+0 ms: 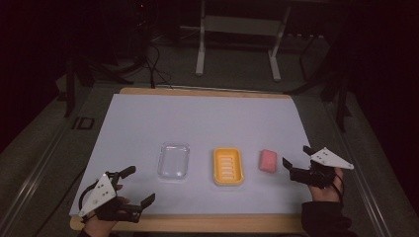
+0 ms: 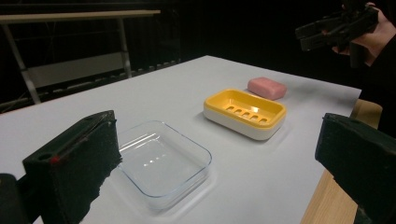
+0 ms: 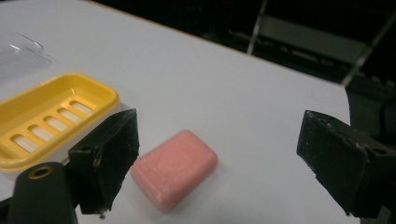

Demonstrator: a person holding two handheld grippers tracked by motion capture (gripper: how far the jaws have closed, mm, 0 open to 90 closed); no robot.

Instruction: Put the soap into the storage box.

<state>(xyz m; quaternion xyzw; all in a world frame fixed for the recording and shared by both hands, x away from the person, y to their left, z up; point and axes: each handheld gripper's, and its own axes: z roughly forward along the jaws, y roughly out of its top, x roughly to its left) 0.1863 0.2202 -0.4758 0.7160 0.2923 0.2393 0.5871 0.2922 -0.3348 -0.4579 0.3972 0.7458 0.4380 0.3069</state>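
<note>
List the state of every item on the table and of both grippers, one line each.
Clear lid: lying on the table, hollow side up, empty, untouched.
Yellow soap dish: upright, open, empty, slotted tray bare.
Pink soap bar: lying flat on the table beside the dish, not gripped.
Left gripper: open, holding nothing, near the table's front edge.
Right gripper: open, holding nothing, jaws either side of the soap without touching it.

Lighting falling mainly on the white table (image 1: 197,118); surroundings beyond it sinking into near-black. Soft, short shadows lying close under the yellow soap dish (image 2: 245,113) and pink soap (image 3: 173,169). Faint glints showing on the clear glass dish (image 2: 161,161) near the yellow dish. Near jaws blurring, slightly grainy throughout.
</note>
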